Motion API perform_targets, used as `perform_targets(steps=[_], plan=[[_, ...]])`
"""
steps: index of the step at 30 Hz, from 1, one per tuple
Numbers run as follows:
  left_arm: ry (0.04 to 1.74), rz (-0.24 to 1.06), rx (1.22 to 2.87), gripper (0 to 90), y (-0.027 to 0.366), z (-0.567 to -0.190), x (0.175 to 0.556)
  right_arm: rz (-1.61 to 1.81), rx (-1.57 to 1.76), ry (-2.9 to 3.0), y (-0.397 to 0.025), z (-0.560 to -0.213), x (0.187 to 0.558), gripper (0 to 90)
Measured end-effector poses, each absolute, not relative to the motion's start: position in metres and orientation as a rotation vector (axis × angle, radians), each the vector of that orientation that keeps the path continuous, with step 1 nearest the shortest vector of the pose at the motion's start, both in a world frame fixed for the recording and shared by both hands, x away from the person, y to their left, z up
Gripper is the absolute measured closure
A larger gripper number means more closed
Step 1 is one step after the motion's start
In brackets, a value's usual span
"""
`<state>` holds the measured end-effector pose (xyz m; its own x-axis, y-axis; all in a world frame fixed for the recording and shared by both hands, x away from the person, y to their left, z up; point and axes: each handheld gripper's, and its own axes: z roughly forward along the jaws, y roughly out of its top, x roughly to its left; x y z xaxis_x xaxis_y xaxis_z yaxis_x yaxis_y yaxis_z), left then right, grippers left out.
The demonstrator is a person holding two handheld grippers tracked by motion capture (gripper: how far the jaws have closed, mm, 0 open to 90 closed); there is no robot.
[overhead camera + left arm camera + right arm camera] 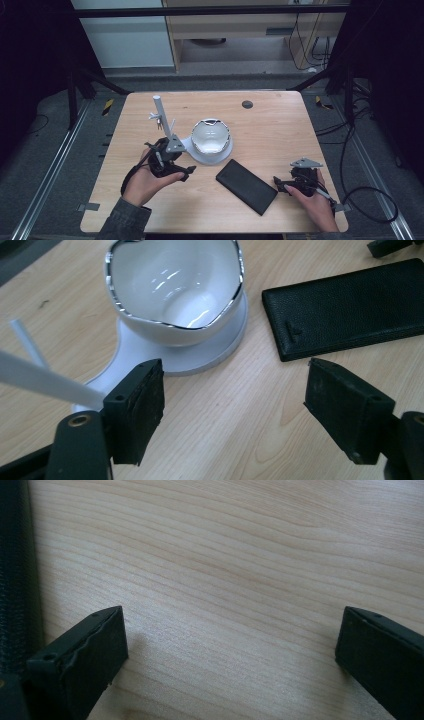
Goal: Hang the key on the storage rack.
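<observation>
A white bowl (210,135) with a silver wavy rim sits on a white round base (197,152) near the table's middle; a thin white post (160,116) rises from that base at the left. The bowl (175,295) looks empty in the left gripper view. A black leather wallet (246,186) lies flat to the bowl's right and nearer me, also seen as the wallet (350,307). My left gripper (182,172) is open, just left of the base, jaws wide with bare wood between. My right gripper (280,184) is open beside the wallet's right end (15,575), low over the table.
The wooden table (270,125) has a small dark round hole (247,104) near its far edge. Black cables (370,200) trail off the right side. Dark floor and metal rails surround the table; a cabinet stands beyond it.
</observation>
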<state>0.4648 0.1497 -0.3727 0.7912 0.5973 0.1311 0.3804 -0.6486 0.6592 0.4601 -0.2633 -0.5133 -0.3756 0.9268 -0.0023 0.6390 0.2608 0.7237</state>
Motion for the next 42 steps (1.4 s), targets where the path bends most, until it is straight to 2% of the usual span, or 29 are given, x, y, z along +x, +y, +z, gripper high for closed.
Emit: perform_targets(steps=[3, 8, 11, 14, 15, 17, 27, 42], plan=[[0.7, 0.435, 2.35, 25.0, 0.141, -0.38, 0.466, 0.9, 1.42, 2.107, -0.263, -0.513, 0.46, 0.7], [0.651, 0.4, 2.341, 33.7, 0.122, -0.396, 0.467, 0.893, 1.427, 2.096, -0.263, -0.513, 0.459, 0.9], [0.615, 0.383, 2.353, 46.8, 0.108, -0.41, 0.469, 0.891, 1.439, 2.087, -0.262, -0.513, 0.457, 0.9], [0.608, 0.386, 2.355, 51.6, 0.1, -0.416, 0.468, 0.895, 1.445, 2.084, -0.262, -0.513, 0.456, 1.0], [0.583, 0.377, 2.367, 59.3, 0.094, -0.422, 0.467, 0.89, 1.441, 2.081, -0.263, -0.513, 0.455, 1.1], [0.56, 0.397, 2.375, 65.0, 0.086, -0.426, 0.464, 0.887, 1.443, 2.08, -0.264, -0.513, 0.453, 1.2], [0.539, 0.348, 2.364, 87.8, 0.075, -0.452, 0.458, 0.892, 1.452, 2.074, -0.267, -0.513, 0.444, 1.7], [0.593, 0.36, 2.379, 90.0, 0.078, -0.473, 0.464, 0.891, 1.455, 2.074, -0.267, -0.513, 0.439, 1.7]])
